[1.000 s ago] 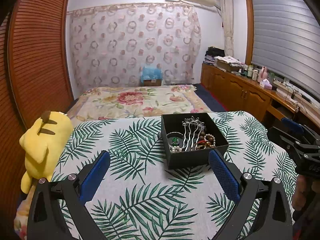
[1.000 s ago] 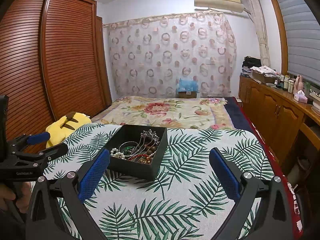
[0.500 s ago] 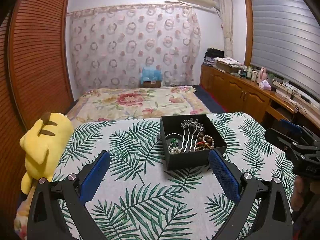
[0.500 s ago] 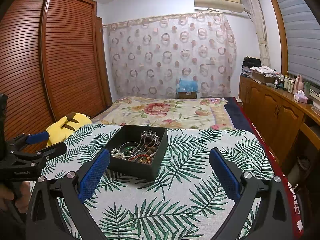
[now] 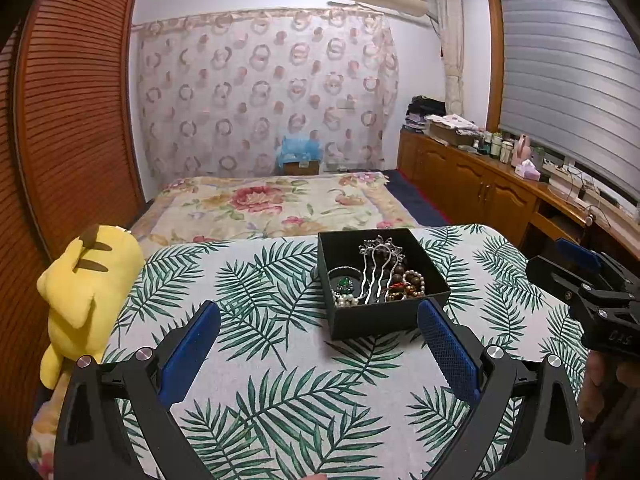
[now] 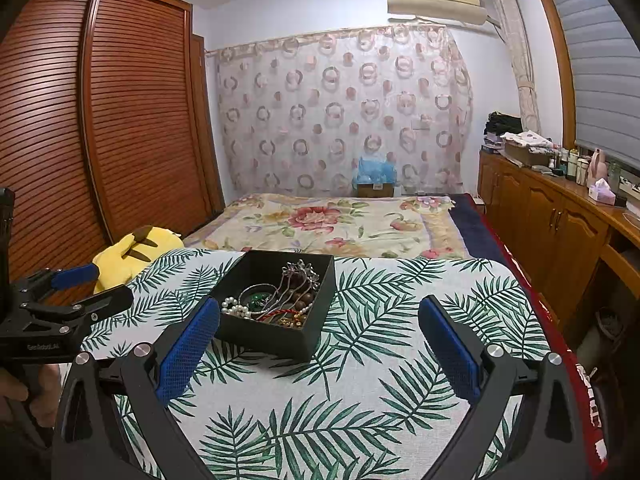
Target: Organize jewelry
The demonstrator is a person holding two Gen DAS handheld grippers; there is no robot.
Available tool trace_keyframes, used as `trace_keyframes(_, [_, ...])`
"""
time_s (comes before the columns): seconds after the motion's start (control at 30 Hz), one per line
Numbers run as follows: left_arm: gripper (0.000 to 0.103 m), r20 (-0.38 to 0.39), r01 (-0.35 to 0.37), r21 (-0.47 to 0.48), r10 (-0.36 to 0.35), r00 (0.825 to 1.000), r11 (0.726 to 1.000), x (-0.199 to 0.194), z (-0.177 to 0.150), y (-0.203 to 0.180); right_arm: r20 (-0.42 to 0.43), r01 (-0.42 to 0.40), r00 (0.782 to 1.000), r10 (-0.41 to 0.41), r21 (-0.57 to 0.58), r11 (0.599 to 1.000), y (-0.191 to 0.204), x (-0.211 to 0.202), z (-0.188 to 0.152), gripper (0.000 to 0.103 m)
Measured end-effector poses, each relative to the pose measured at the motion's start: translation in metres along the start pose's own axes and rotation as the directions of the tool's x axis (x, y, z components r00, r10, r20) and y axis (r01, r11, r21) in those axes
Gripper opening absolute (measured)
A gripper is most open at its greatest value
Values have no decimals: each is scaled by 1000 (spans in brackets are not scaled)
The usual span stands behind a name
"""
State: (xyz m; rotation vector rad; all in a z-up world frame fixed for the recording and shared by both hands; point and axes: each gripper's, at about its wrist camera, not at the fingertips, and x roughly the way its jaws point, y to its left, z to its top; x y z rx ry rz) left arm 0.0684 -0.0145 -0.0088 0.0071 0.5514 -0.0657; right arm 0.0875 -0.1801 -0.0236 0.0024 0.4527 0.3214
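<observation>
On the palm-leaf printed tablecloth (image 5: 280, 360) sits an open square black cardboard box (image 5: 390, 320), lid off. Inside the box: tangled jewelry, a silver pronged hair comb (image 5: 376, 264), white pearl strand (image 5: 346, 300), green stone piece (image 5: 343, 282), brown bead bracelet (image 5: 396, 278), red cord and gold bits (image 6: 290, 317). Left gripper (image 5: 320, 344), blue pads spread wide, empty, just before the box. Right gripper (image 6: 320, 340) likewise spread wide and empty, box by its left finger. White lettering on both gripper bodies, too small to read surely. Yellow plush toy (image 5: 84, 288) left of the box.
</observation>
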Motion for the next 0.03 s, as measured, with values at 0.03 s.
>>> trace_keyframes(0.03, [95,0,-1,0,1,1000,1000,0,0,0,0,0,1000,0,0,1000,0,0,0,100])
